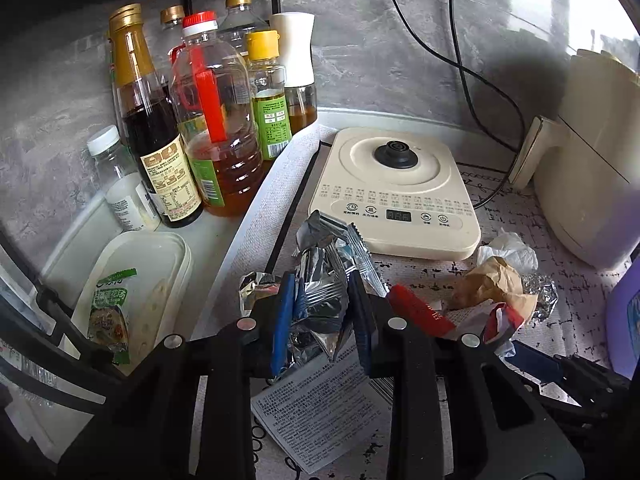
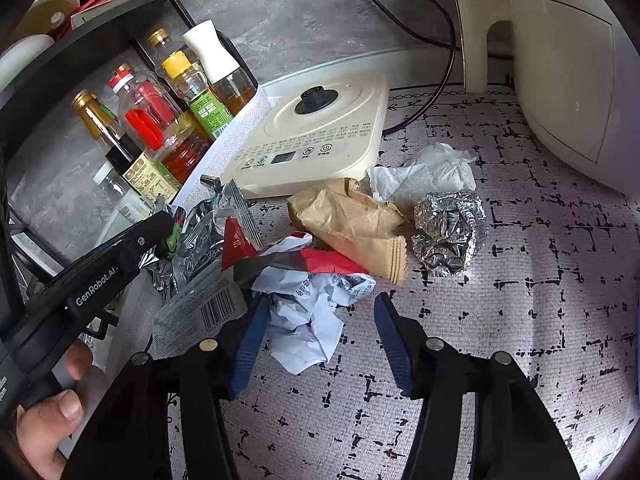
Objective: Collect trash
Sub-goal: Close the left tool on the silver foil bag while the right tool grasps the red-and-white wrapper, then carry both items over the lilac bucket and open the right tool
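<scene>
A heap of trash lies on the patterned mat [image 2: 520, 320]. My left gripper [image 1: 322, 312] is shut on a crumpled silver foil wrapper [image 1: 320, 280], squeezed between its blue pads above a printed leaflet [image 1: 320, 412]. My right gripper [image 2: 320, 336] stands open around a crumpled white-and-blue paper [image 2: 308, 320]; the left pad touches it, the right pad is apart. Behind it lie a red wrapper [image 2: 320, 260], a brown paper bag [image 2: 352, 220], a white tissue [image 2: 424, 172] and a foil ball [image 2: 450, 232]. A hand [image 2: 48, 412] holds the left gripper's handle.
A cream cooker base [image 1: 396, 192] sits just behind the heap. Several oil and sauce bottles [image 1: 208, 128] stand at the left under a black rack [image 2: 80, 40]. A white lidded box [image 1: 136, 280] lies left. A large white appliance [image 2: 560, 80] and cable [image 2: 440, 92] fill the right.
</scene>
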### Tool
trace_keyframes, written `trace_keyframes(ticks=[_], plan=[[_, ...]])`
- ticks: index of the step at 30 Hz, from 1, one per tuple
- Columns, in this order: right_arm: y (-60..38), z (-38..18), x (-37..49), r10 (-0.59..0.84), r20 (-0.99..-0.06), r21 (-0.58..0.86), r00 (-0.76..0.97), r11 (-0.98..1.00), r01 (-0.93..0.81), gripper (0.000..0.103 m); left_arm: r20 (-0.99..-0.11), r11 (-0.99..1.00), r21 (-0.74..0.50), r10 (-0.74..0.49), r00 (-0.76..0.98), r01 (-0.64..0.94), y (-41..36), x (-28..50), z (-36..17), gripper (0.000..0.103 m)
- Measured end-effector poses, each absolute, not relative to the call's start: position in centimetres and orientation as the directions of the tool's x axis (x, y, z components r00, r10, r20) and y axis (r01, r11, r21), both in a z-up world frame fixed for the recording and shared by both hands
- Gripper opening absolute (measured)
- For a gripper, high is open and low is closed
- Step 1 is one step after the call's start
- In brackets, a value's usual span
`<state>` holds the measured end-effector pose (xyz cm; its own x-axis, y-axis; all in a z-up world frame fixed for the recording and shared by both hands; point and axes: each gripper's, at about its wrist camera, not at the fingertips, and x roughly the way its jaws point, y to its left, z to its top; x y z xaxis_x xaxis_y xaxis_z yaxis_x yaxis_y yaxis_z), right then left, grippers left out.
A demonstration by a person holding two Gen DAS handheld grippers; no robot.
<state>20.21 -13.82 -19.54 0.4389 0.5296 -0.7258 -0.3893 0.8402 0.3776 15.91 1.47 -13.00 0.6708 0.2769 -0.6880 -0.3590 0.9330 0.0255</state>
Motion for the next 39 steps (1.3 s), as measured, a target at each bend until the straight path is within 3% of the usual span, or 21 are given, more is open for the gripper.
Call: trace_keyframes(ticks=[5, 19, 39], plan=[[-14.3, -18.8, 19.0, 0.535, -0.711, 0.385, 0.457, 0.84, -0.384, 0.032, -0.678, 0.941, 0.029, 0.266, 0.685, -0.337, 0.7, 15.5, -12.4, 0.027], [-17.9, -12.1, 14.6, 0.49, -0.639, 0.355, 0.593, 0.872, -0.338, 0.032, -0.589, 0.97, -0.032, 0.175, 0.789, -0.239, -2.1, 12.2, -6.7, 0.027], [-27.3, -3.7, 9.7, 0.277, -0.521, 0.274, 0.807, 0.95, -0.15, 0.035, -0.458, 0.992, -0.118, -0.101, 0.883, 0.052, -11.5, 13.1, -0.4, 0.027]])
